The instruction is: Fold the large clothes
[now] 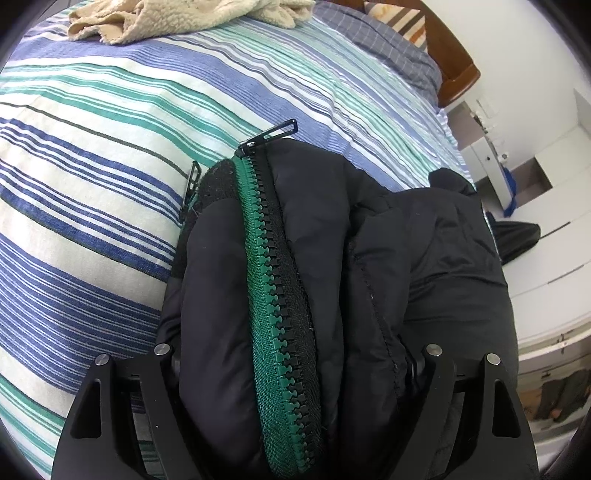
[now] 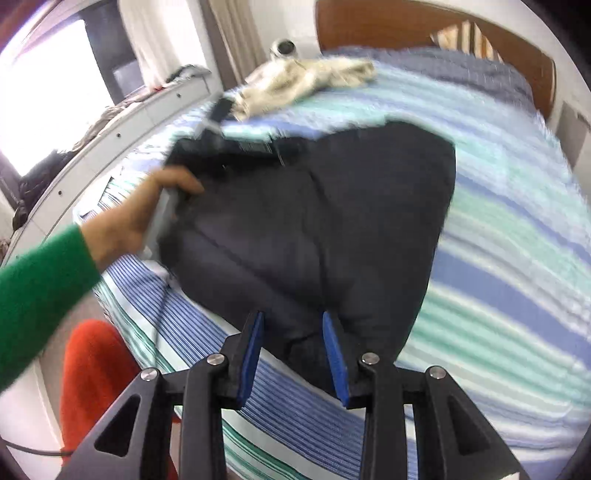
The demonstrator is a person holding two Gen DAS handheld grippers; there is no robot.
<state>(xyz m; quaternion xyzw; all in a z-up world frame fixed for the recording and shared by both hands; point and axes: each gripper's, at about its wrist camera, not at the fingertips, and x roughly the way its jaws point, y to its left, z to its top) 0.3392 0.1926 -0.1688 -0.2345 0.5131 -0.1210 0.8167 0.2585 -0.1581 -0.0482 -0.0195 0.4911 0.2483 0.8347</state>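
A black puffy jacket (image 1: 332, 229) with a green zipper (image 1: 273, 295) lies on the striped bed (image 1: 74, 184). In the left wrist view its bunched, zipped edge fills the gap between my left gripper's (image 1: 295, 332) wide jaws and hides the fingertips. In the blurred right wrist view the jacket (image 2: 314, 221) spreads across the bed (image 2: 517, 258). Its near hem sits between the blue pads of my right gripper (image 2: 293, 325), which is shut on it. A hand (image 2: 147, 206) in a green sleeve (image 2: 37, 288) holds the other gripper at the jacket's far left edge.
A cream fleece garment (image 1: 184, 18) lies bunched at the far end of the bed, in front of a wooden headboard (image 2: 406, 26) and pillow (image 1: 391, 48). White cabinets (image 1: 546, 258) stand beside the bed. An orange-red shape (image 2: 96, 369) sits at the near bedside.
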